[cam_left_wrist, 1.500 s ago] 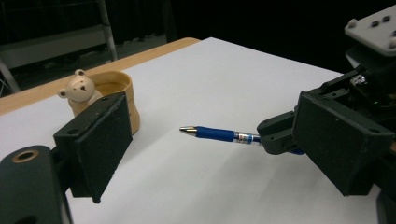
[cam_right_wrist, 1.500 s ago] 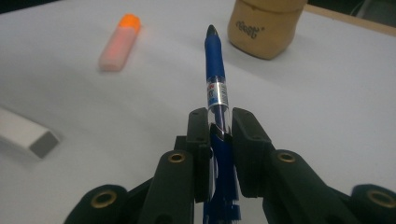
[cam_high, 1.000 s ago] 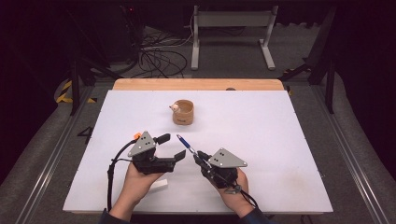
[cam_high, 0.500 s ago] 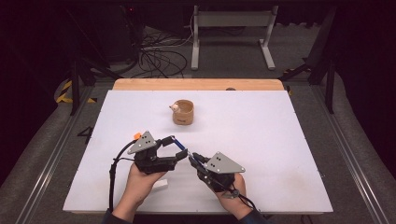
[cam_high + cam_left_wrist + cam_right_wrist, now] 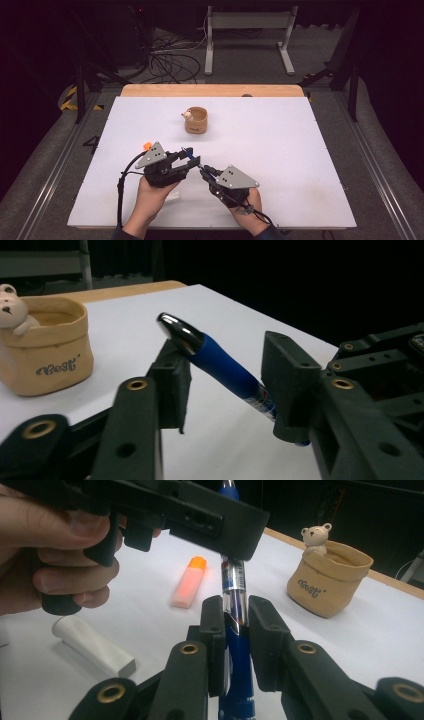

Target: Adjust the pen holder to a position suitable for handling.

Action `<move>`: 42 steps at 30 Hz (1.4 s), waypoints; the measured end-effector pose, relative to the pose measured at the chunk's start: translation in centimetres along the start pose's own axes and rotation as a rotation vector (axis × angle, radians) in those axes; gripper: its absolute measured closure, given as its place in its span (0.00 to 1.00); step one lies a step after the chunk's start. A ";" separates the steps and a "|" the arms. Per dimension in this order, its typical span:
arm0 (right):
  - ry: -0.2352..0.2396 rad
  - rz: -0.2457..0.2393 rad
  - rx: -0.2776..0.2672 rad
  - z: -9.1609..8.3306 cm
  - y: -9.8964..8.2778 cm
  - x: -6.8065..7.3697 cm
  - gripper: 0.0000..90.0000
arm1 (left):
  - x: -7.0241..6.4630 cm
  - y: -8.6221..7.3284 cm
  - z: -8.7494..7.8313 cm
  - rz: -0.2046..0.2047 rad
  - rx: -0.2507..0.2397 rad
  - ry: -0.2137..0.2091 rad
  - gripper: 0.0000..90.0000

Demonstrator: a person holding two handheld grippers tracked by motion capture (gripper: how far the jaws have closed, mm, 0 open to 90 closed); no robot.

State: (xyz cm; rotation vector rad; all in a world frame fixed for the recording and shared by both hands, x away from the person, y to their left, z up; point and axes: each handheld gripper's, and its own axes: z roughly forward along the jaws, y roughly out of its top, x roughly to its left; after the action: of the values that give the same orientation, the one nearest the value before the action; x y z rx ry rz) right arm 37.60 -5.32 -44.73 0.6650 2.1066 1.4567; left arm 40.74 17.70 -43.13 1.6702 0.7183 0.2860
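We see the blue pen held up off the table near its front edge, clamped at its lower barrel between the right gripper's jaws so its free end sticks out for a handover. The left gripper has just been closing around the blue grip section; its pads sit apart on either side, not yet pressing. We judge a handover or a cap pull. Beyond stands the tan bear pot toward the back edge. An orange highlighter and a white tube lie by the left hand.
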 end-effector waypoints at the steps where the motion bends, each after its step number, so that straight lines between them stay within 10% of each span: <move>1: -0.003 -0.003 0.001 0.0 0.0 0.0 0.87 | 0.0 0.0 0.0 0.000 -0.003 -0.001 0.68; 15: -0.006 -0.003 0.015 0.4 -0.4 0.1 0.87 | -1.4 0.4 0.2 0.023 -0.020 -0.097 0.87; 23: 0.005 -0.004 0.013 0.5 -0.6 -0.2 0.86 | -1.9 0.6 0.3 0.070 -0.004 -0.084 0.89; 42: 0.030 0.093 0.012 -0.4 -0.6 -4.0 0.37 | -0.5 2.6 0.8 0.147 0.027 -0.002 0.89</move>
State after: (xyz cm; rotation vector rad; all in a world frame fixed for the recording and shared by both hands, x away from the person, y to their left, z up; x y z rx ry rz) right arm 40.30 -8.36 -44.73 0.7593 2.1350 1.5133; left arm 41.61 16.56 -40.75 1.7516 0.6007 0.3798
